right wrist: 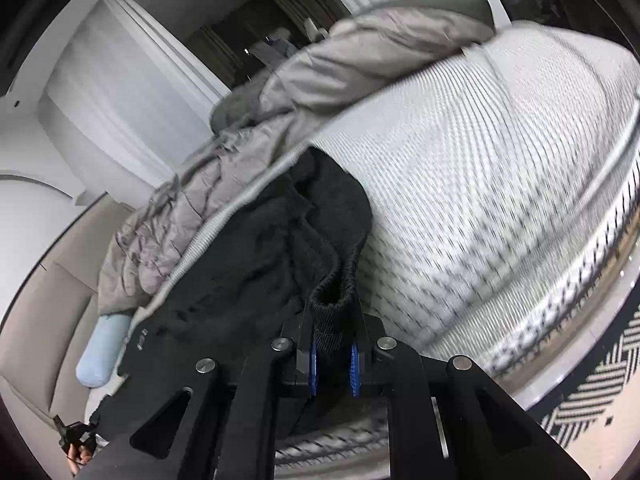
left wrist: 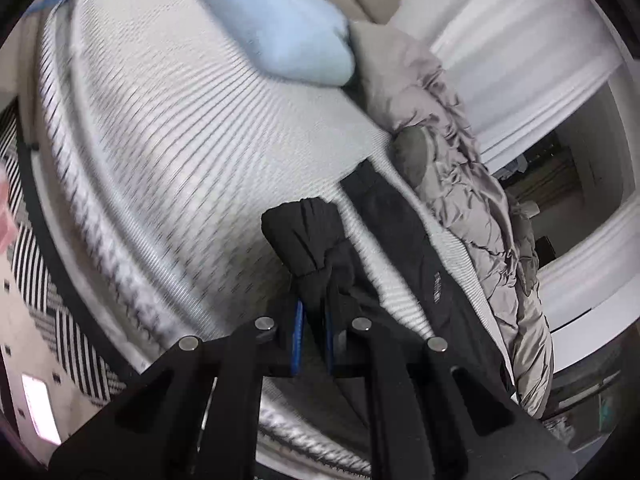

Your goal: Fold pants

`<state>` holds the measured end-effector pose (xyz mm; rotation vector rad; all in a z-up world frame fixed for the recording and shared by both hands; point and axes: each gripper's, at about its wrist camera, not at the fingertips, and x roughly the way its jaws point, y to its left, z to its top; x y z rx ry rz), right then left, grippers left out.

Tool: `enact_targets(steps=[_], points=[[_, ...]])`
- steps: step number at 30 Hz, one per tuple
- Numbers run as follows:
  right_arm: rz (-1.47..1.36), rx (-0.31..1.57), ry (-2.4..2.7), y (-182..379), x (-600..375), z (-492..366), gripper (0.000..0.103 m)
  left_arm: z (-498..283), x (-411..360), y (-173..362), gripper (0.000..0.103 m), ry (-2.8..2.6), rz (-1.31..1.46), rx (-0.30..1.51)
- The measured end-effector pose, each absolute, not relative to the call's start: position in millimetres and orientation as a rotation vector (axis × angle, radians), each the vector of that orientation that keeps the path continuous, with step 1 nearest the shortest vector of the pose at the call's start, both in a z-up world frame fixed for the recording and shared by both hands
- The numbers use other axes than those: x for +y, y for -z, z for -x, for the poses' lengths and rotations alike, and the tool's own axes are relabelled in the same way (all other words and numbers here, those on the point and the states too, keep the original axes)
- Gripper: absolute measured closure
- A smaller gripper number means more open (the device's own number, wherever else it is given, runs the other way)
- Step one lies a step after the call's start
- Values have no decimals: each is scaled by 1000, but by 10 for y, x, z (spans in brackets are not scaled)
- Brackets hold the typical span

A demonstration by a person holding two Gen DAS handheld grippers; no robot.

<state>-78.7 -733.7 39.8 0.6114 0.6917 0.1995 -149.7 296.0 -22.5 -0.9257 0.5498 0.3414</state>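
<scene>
Left gripper (left wrist: 314, 334) and right gripper (right wrist: 334, 360) are each clamping bunched fabric of the black pants (right wrist: 256, 264), which are lying stretched across the white bed (left wrist: 180, 140) beside a grey quilt (left wrist: 460, 184).

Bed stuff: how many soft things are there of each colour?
Black: 1, the pants, held by both the left gripper and the right gripper
Light blue: 1, the pillow
Grey: 1, the quilt
White: 1, the mattress
Total: 4
</scene>
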Motion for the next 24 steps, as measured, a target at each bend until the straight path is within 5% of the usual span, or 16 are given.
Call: enact_targets(steps=[11, 13, 14, 15, 19, 24], points=[[-577, 594, -162, -1377, -6897, -787, 91, -747, 3234, -664, 95, -372, 825, 654], [-552, 613, -91, -1411, -6771, -1379, 81, -1231, 3251, -654, 75, -403, 799, 713], [-523, 618, -46, -1416, -6708, -1667, 52, -1479, 3306, -616, 48, -451, 787, 738], [-499, 616, 4, -1420, -6675, -1822, 30, -1591, 3347, -608, 36, -482, 790, 733], [-484, 602, 109, -1391, -6595, -1986, 30, -1667, 3486, -575, 33, -501, 780, 709], [-441, 560, 26, -1312, -6385, -1578, 17, -1360, 3226, -372, 33, -402, 757, 722]])
